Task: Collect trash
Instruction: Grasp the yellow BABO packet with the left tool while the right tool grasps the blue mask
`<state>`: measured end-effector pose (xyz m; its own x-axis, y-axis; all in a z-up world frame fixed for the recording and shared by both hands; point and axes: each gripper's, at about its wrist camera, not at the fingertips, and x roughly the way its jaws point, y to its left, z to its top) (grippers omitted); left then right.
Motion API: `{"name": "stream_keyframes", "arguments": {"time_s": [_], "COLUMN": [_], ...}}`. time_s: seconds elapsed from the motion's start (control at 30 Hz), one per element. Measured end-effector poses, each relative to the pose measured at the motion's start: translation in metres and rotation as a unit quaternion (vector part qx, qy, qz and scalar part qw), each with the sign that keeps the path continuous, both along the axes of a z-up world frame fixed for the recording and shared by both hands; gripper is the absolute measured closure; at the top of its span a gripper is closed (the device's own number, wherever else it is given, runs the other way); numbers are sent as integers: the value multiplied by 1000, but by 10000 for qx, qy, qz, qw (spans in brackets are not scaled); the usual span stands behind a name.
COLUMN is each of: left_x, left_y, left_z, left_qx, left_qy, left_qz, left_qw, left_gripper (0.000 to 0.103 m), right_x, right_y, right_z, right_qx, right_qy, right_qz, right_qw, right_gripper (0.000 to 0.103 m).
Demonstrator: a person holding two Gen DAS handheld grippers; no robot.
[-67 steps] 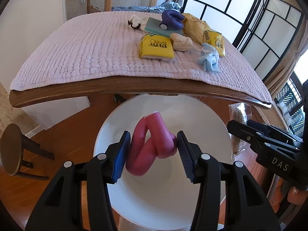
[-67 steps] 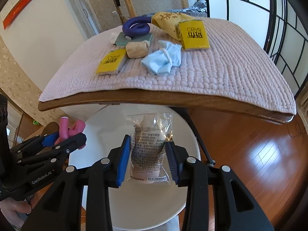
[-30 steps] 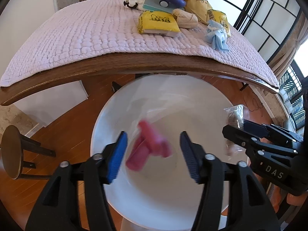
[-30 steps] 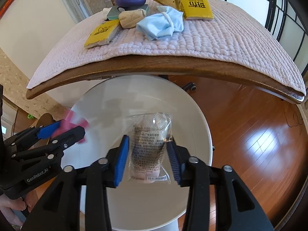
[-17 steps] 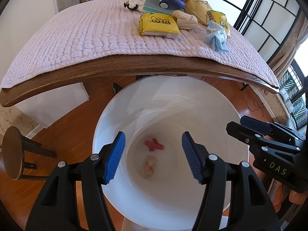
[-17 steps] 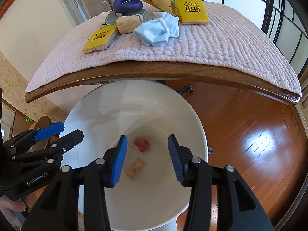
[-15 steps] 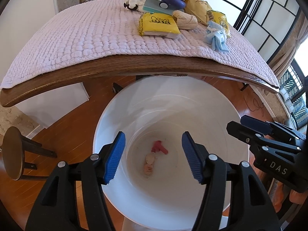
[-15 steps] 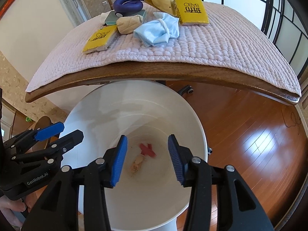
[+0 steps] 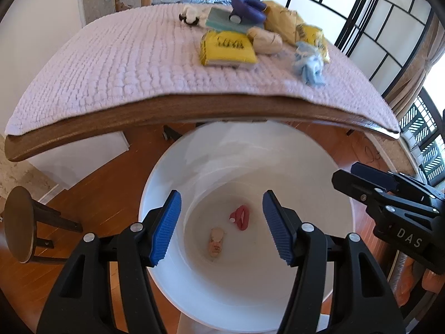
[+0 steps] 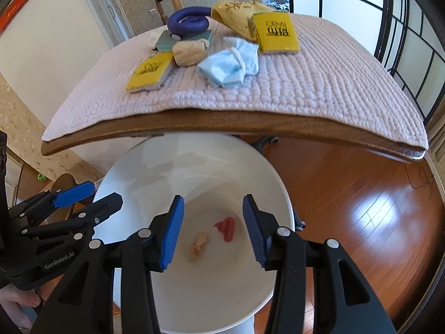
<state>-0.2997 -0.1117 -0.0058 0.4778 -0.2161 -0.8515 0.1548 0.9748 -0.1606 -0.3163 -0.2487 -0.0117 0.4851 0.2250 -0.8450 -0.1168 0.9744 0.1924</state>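
A white bin (image 9: 328, 167) stands on the floor under the table edge; it also shows in the right wrist view (image 10: 267, 167). At its bottom lie a pink twisted tube (image 9: 242, 217) and a clear snack packet (image 9: 216, 242), both also in the right wrist view: the tube (image 10: 227, 228) and the packet (image 10: 197, 246). My left gripper (image 9: 221, 226) is open and empty above the bin. My right gripper (image 10: 212, 231) is open and empty above it too. On the table lie a yellow packet (image 10: 151, 71), a blue cloth (image 10: 230, 64) and a beige bundle (image 10: 190, 51).
The table (image 9: 180, 114) has a lilac quilted cover (image 10: 306, 83). Further back on it are a second yellow packet (image 10: 276, 32), a purple ring (image 10: 189, 22), a teal box (image 10: 167, 39) and a yellow bag (image 10: 236, 11). A round stool (image 9: 18, 222) stands at left. Wooden floor (image 10: 361, 208) lies at right.
Both grippers opened and let go: the pink tube and the packet fell into the bin and now lie at its bottom. Both grippers have risen slightly, bringing the table closer in view.
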Motion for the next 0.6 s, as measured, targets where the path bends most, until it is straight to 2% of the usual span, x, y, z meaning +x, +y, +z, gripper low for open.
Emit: {"name": "stream_keyframes", "arguments": {"time_s": [0.03, 0.07, 0.17, 0.23, 0.37, 0.6], "left_x": [0, 0, 1, 4, 13, 30], "left_y": [1, 1, 5, 7, 8, 0], "left_z": [5, 9, 31, 44, 67, 85], "left_qx": [-24, -24, 29, 60, 70, 120], "left_qy": [-60, -120, -514, -679, -1031, -1201], "left_qz": [15, 39, 166, 226, 304, 357], "left_qw": [10000, 9999, 9985, 9974, 9942, 9920], "left_gripper": [34, 22, 9, 5, 2, 2], "right_x": [-1, -1, -7, -8, -5, 14], "right_y": [-2, -4, -5, -5, -9, -22], "right_z": [5, 11, 32, 48, 77, 103], "right_qx": [37, 37, -215, -441, -631, -599], "right_qy": [-84, -199, -673, -1019, -1513, -1825], "right_qz": [-31, -77, -165, -177, -260, -537], "right_qw": [10000, 9998, 9974, 9937, 9861, 9799], "right_gripper": [44, 29, 9, 4, 4, 4]}}
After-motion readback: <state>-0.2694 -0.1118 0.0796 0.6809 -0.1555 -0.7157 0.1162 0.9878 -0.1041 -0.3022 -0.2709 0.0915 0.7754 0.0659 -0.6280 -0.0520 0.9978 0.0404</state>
